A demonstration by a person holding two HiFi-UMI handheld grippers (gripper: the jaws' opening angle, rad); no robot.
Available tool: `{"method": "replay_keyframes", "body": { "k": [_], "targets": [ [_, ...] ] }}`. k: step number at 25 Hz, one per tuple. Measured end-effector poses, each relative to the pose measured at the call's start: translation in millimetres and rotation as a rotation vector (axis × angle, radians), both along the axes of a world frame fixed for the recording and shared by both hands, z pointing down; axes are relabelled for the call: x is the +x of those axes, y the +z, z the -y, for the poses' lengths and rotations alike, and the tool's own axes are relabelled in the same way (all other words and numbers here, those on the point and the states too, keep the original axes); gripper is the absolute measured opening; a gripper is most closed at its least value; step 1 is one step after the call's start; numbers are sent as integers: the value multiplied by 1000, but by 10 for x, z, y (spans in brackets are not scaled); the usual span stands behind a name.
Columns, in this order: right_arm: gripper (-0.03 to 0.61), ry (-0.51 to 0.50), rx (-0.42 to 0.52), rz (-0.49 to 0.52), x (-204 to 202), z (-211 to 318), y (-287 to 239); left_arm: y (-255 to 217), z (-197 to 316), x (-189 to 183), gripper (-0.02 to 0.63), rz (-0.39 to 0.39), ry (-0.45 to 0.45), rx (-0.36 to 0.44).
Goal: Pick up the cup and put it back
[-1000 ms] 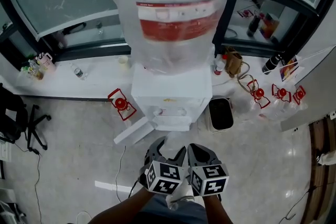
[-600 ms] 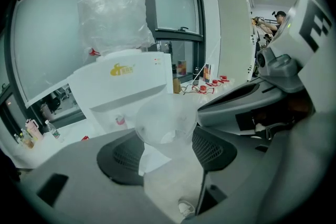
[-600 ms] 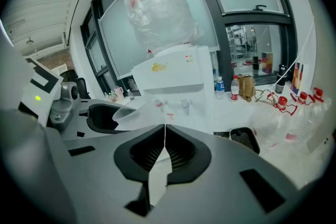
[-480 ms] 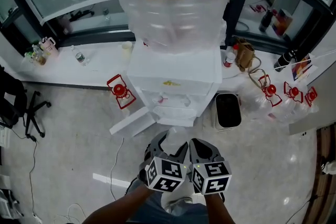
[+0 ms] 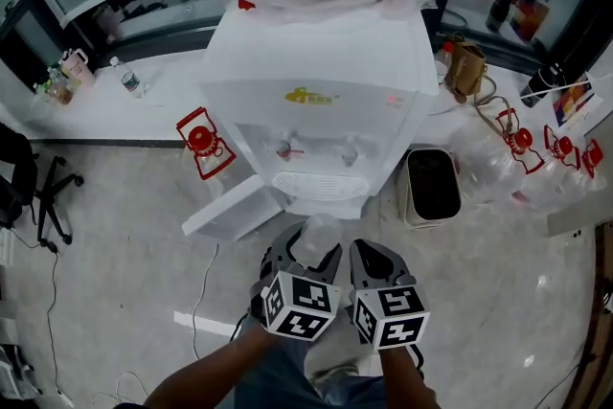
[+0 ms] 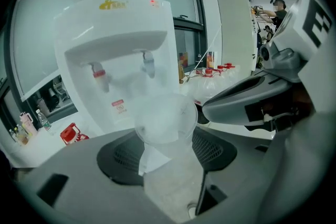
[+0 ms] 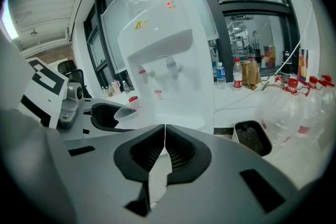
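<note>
Cup [image 6: 165, 122] first: it is thin, translucent plastic, and it sits clamped between the jaws of the left gripper [image 5: 303, 256], mouth up as far as we can tell. We hold it in the air in front of the water dispenser [image 5: 316, 96], a little short of the drip tray [image 5: 321, 185]. The right gripper [image 7: 165, 131] rides just beside the left one, its jaws pressed together on nothing.

We judge the pick-up done and the putting back to be what remains, though we cannot tell where the cup's place is (the drip tray under the taps [image 5: 284, 150] seems likeliest).

What could go wrong comes mostly from the cup itself. Its wall looks soft, so a harder squeeze may buckle it, and a buckled cup can pop sideways out of the jaws. It also looks light: if we part the jaws before the base rests flat, or while it is tilted, it may tip over or roll off to the floor [image 5: 124, 235]. Our grippers are close together, so a careless swing of the right one could knock the rim. Coming in too high risks catching the cup on a tap
</note>
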State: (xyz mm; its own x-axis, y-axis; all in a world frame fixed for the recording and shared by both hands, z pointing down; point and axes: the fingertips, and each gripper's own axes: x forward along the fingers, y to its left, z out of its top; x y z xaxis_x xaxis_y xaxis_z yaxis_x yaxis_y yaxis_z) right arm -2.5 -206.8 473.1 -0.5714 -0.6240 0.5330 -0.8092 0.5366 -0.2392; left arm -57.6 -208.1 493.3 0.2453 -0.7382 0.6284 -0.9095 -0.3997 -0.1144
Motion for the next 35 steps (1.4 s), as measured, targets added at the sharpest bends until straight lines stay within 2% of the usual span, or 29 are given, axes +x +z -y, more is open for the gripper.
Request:
{"method": "replay_keyframes", "body": {
  "k": [6,12,22,28,35],
  "targets": [
    [21,-17,33,3,-102,152,570,654,153,-30,290,26,29,7],
    [21,-22,63,8,-127,316,1145,1211,313,-33,290,13,27,25],
    [21,-24,106,18,-118,487,2003,2112,539,-49,290,103,118,53],
    [21,-19,150,23,-50,685,2428,2629,761,-38,290,133,130,68],
    [21,-21,147,16,-42,832,2838,3115,979,-118,291,123,91,63]
  ]
}}
